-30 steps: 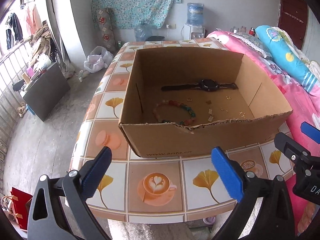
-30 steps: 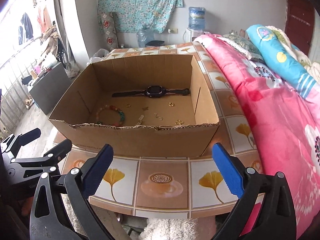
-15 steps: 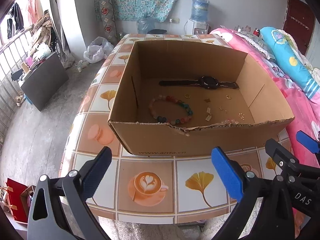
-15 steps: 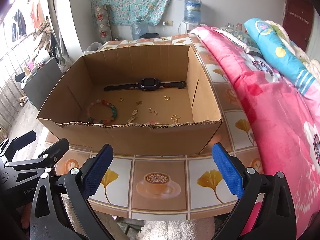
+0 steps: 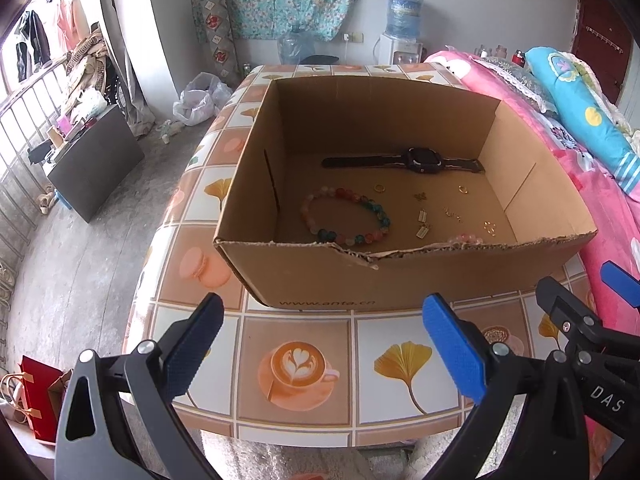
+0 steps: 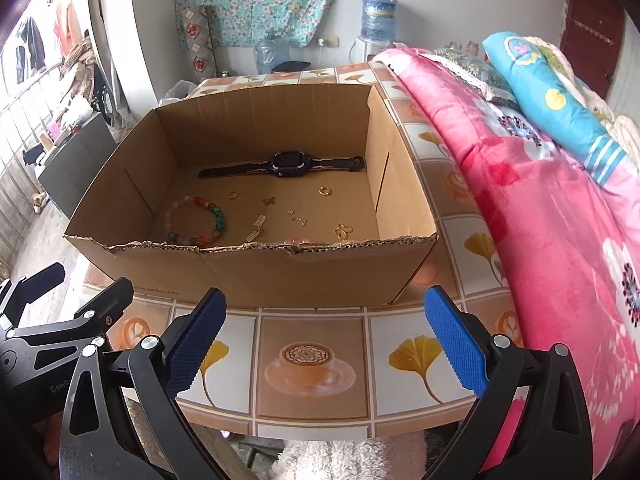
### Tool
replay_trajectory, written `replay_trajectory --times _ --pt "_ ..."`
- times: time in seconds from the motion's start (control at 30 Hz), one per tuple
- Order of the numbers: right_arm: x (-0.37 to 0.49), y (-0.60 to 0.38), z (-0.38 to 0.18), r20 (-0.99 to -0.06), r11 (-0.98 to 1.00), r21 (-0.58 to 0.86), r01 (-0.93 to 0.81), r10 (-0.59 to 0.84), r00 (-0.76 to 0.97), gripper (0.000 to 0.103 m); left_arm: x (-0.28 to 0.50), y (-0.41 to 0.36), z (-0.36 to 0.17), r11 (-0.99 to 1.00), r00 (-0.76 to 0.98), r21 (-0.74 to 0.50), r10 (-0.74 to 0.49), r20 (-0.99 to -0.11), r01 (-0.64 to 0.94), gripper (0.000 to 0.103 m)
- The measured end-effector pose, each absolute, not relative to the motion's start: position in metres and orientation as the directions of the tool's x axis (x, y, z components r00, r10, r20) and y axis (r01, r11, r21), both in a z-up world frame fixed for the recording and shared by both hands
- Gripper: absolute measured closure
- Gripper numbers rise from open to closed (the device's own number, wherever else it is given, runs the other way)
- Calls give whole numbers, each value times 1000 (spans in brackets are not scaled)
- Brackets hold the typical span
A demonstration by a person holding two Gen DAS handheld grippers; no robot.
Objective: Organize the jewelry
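An open cardboard box (image 5: 400,276) (image 6: 280,272) stands on the tiled table. Inside lie a black watch (image 5: 420,159) (image 6: 288,163), a multicoloured bead bracelet (image 5: 346,218) (image 6: 196,220), gold rings (image 5: 379,188) (image 6: 325,190), small gold charms and earrings (image 5: 422,224) (image 6: 258,226), and a pink bead piece (image 5: 464,238) half hidden behind the front wall. My left gripper (image 5: 320,344) is open and empty, in front of the box above the table's near edge. My right gripper (image 6: 324,340) is open and empty, beside it on the right.
The table (image 5: 304,364) has a patterned tile cover. A pink floral blanket (image 6: 560,220) and a blue pillow (image 6: 560,96) lie on the bed to the right. On the left, the floor drops away, with a dark cabinet (image 5: 96,160) and a red bag (image 5: 40,396).
Both grippers have risen and drawn back a little from the box, so I see further into it. Nothing in the box has moved.
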State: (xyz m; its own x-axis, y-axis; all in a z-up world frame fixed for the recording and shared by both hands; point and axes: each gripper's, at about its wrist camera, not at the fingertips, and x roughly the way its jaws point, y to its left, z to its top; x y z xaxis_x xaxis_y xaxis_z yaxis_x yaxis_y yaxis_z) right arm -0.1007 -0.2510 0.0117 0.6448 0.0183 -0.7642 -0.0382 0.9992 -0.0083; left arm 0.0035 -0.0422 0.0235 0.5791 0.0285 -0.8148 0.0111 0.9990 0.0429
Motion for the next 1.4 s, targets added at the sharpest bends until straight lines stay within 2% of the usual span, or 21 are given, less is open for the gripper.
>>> replay_trajectory --times 1.4 --pt "-94 -264 11 -769 998 -25 -57 17 639 8 7 -41 23 1000 564 30 22 -826 5 5"
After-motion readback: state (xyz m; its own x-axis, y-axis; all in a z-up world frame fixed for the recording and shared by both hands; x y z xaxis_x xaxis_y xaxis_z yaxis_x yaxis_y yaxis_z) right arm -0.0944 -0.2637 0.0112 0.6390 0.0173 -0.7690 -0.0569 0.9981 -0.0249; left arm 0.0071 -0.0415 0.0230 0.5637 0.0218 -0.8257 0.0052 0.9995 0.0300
